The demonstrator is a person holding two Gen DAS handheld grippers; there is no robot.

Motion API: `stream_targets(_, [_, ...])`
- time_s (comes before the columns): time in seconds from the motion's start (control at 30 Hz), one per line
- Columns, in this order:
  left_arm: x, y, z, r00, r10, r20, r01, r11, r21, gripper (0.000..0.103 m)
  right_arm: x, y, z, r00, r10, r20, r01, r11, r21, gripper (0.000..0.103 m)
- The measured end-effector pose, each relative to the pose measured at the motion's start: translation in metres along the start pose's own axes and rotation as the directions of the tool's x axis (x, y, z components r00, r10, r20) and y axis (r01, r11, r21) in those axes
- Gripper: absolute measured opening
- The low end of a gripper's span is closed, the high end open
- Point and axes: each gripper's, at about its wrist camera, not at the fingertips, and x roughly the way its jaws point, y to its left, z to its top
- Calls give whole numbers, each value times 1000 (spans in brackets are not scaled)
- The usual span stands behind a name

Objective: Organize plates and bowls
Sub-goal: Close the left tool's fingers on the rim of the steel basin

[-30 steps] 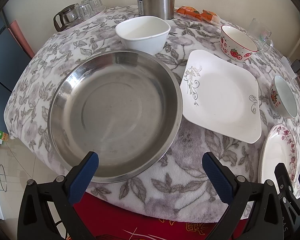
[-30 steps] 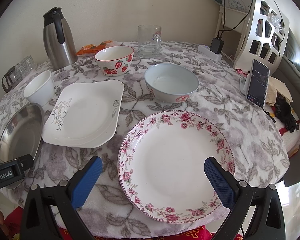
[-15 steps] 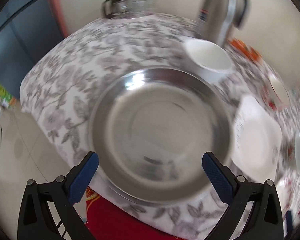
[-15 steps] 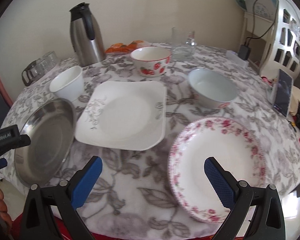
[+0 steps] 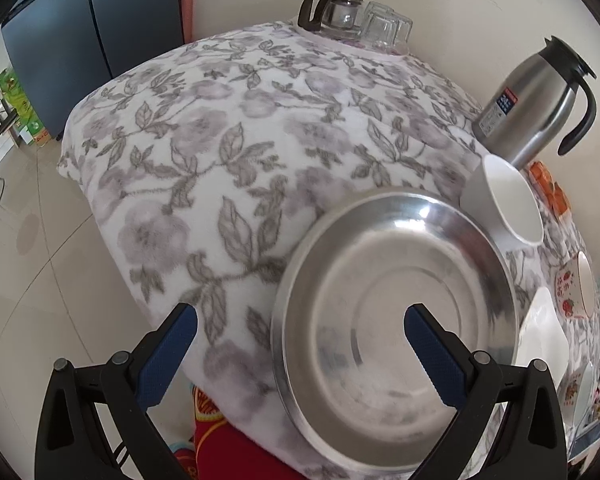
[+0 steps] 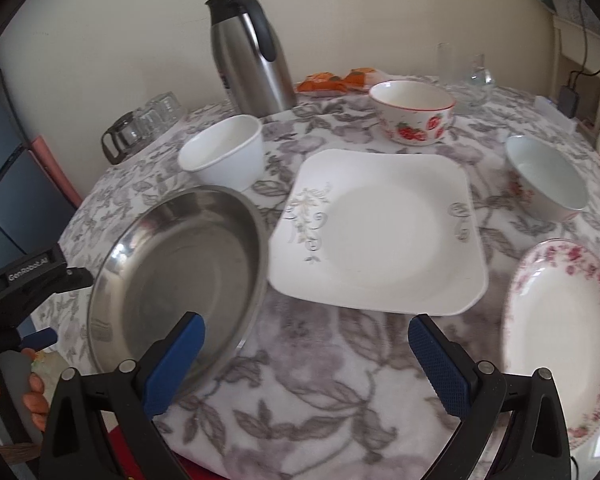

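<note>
Steel, wide and shallow, the pan point(image 5: 396, 328) lies at the near edge of the table point(image 5: 228, 148), on the flowered grey cloth, and it holds nothing. My left gripper point(image 5: 300, 334) hovers over its near left rim with the blue fingers point(image 5: 168, 356) spread wide apart and nothing between them; one finger shows over the cloth, the other over the pan's floor. Just behind the pan stands a plain white bowl point(image 6: 222, 152), close to its far rim. To the pan's right, nearly touching its rim, lies the square white plate point(image 6: 380, 228) with grey scrolls at two corners. My right gripper point(image 6: 306, 364) hangs above the cloth in front of that plate, also spread wide and holding nothing, its left finger over the pan's near right edge. Further right sits a round plate point(image 6: 560, 336) with a pink flower border, partly past the table's edge in my view. Behind the square plate stands a strawberry bowl point(image 6: 414, 110), and to the right a pale bowl point(image 6: 548, 178). At the back are a steel jug point(image 6: 248, 44), orange packets point(image 6: 332, 78), a glass pot point(image 5: 336, 12) with upturned glasses point(image 5: 386, 26) beside it, and a clear glass mug point(image 6: 476, 76).
</note>
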Motion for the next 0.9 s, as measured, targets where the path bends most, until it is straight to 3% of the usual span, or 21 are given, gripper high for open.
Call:
stream_targets(0.13, [5, 4, 9, 998, -47, 50, 47, 999, -8, 103, 9, 8, 1, 999, 42, -9, -42, 999, 7, 100])
stream_targets(0.33, [13, 0, 18, 985, -160, 65, 160, 987, 5, 103, 24, 10, 1, 992, 108, -61, -106, 994, 34, 80])
stream_targets(0.47, [19, 0, 20, 988, -147, 42, 147, 989, 16, 103, 31, 11, 1, 988, 136, -78, -133, 990, 50, 66])
stream_targets(0.63, [32, 6, 19, 998, -58, 17, 58, 998, 12, 103, 39, 7, 2, 984, 155, -92, -147, 985, 86, 53])
stream_targets(0.8, [49, 13, 17, 993, -107, -49, 106, 994, -21, 102, 48, 4, 3, 980, 168, -110, -156, 981, 111, 45])
stream_targets(0.9, [52, 11, 17, 992, -117, -54, 117, 993, -13, 88, 51, 5, 5, 978, 174, -113, -161, 980, 114, 37])
